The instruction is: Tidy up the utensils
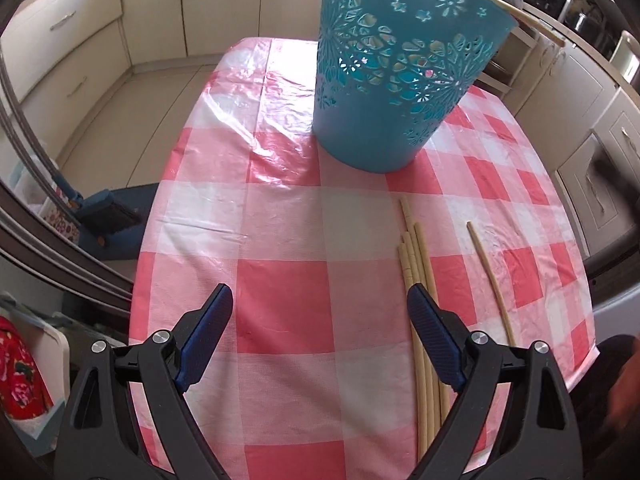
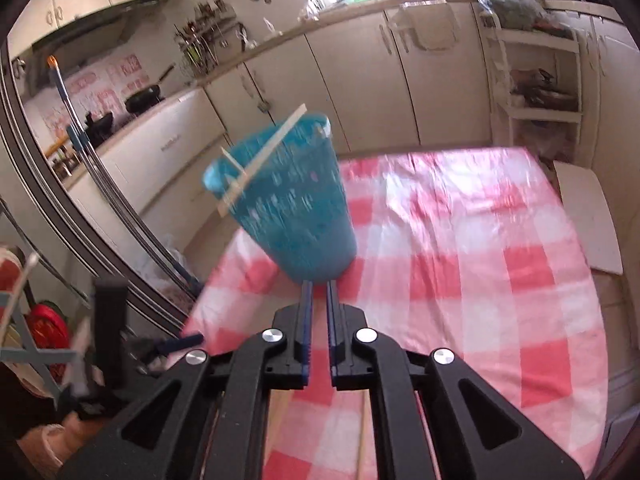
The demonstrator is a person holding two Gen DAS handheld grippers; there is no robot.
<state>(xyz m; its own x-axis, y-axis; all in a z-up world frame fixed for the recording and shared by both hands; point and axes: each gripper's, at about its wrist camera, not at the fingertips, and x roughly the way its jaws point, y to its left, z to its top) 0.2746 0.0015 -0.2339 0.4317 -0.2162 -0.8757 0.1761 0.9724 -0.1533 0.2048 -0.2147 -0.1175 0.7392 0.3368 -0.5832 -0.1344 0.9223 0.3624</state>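
The left tool (image 1: 320, 300) hangs over the near part of the surface (image 1: 280, 280), which wears a pink and white checked cloth under clear plastic. Its two blue fingers (image 1: 210, 320) stand wide apart, and nothing is between them. Only the cloth shows in the gap.

A bunch of pale chopsticks (image 1: 416, 256) lies on the cloth at the near right. They lie side by side, close together, and point from near to far. The right finger of the left tool is just over the bunch, so part of it is hidden. I cannot tell if the finger touches them. One more chopstick (image 1: 490, 276) lies alone, a little further right, apart from the bunch.

A blue basket (image 1: 384, 92) with flower-shaped holes stands upright on the far part of the surface. A chopstick (image 1: 520, 18) sticks out over its rim at the top right.

The right tool (image 2: 319, 286) points at the bottom of the basket (image 2: 292, 208), which looks blurry in this view. Its fingers are almost closed, with only a thin gap left. I see nothing held in that gap. Pale sticks (image 2: 264, 154) lean across the top of the basket. Under the right tool, a bit of a pale chopstick (image 2: 362, 436) shows on the cloth.
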